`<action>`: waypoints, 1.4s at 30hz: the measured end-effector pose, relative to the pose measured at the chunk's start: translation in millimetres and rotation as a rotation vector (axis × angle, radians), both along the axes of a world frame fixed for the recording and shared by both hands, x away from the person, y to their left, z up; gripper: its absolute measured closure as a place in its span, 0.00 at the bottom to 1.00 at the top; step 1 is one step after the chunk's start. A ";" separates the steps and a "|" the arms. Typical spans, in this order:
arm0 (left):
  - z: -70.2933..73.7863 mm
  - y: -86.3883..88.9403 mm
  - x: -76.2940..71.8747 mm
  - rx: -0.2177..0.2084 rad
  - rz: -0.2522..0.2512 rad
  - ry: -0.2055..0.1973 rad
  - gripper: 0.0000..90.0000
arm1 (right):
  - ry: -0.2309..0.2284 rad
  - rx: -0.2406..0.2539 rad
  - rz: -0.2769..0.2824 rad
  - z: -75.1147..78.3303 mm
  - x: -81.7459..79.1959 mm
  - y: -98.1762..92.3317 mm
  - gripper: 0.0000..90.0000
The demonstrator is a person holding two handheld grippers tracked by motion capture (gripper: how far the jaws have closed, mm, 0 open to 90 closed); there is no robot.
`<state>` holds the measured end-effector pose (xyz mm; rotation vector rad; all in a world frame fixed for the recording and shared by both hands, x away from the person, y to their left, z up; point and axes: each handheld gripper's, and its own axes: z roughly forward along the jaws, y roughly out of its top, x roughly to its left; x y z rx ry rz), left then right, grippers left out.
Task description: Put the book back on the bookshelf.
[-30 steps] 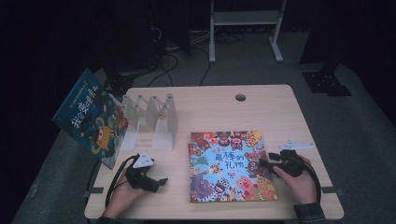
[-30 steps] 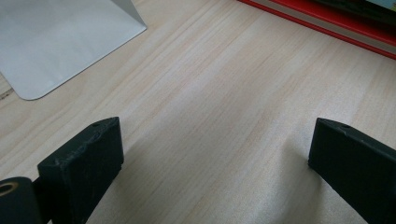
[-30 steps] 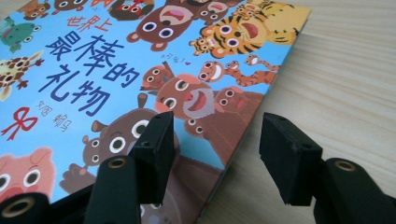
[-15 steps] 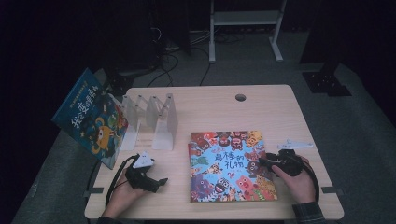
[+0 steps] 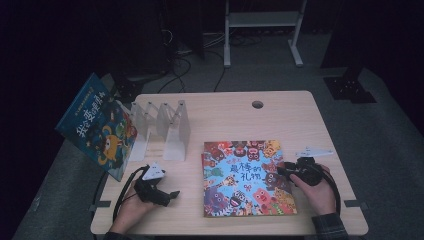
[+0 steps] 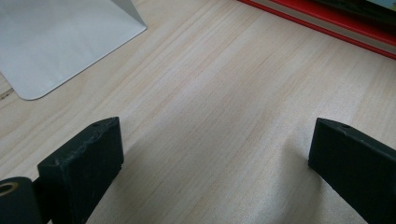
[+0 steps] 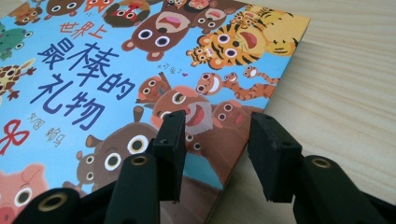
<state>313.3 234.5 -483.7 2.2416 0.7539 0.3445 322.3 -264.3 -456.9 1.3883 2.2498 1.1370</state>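
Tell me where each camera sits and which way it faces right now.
High view: above the near edge, looking forward and down on the table; both hands show.
Left gripper view: rides the left gripper, facing bare wood.
Right gripper view: rides the right gripper, astride the animal book edge.
Shared: that book, in the high and right gripper views.

Table (image 5: 300, 107) with a book (image 5: 245, 177) lying flat on its near right part. Rack (image 5: 162, 127) of upright dividers stands on the left part, behind and left of that book. Second book (image 5: 97, 125) leans at the table's left edge, just beside the rack. Left gripper (image 5: 172, 194) rests on the near left, in front of the rack, well apart from the flat book. Right gripper (image 5: 281, 171) sits at the flat book's right edge. Hole (image 5: 257, 104) at the far edge, behind the flat book.
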 end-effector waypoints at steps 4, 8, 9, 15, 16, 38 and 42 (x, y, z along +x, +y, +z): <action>0.0 0.0 0.0 0.000 0.000 0.000 0.03 | 0.001 0.005 0.002 -0.3 2.4 -0.9 0.63; 0.0 0.0 0.0 0.000 0.000 0.000 0.03 | -0.002 0.007 0.004 -0.5 4.8 -0.2 0.64; 0.0 0.0 0.0 0.000 0.000 0.000 0.03 | -0.003 0.007 0.007 -0.5 6.4 0.6 0.64; 0.0 0.0 0.0 0.000 0.000 0.000 0.03 | -0.004 -0.001 0.017 0.3 11.9 3.8 0.64; 0.0 0.0 0.0 0.000 0.000 0.000 0.03 | -0.002 -0.002 0.016 0.5 12.7 4.5 0.64; 0.1 0.0 0.0 0.001 0.000 0.001 0.03 | 0.004 -0.017 0.041 2.8 27.9 12.4 0.65; 0.0 0.0 0.0 0.000 0.000 0.000 0.03 | 0.006 -0.025 0.042 3.7 30.8 14.7 0.66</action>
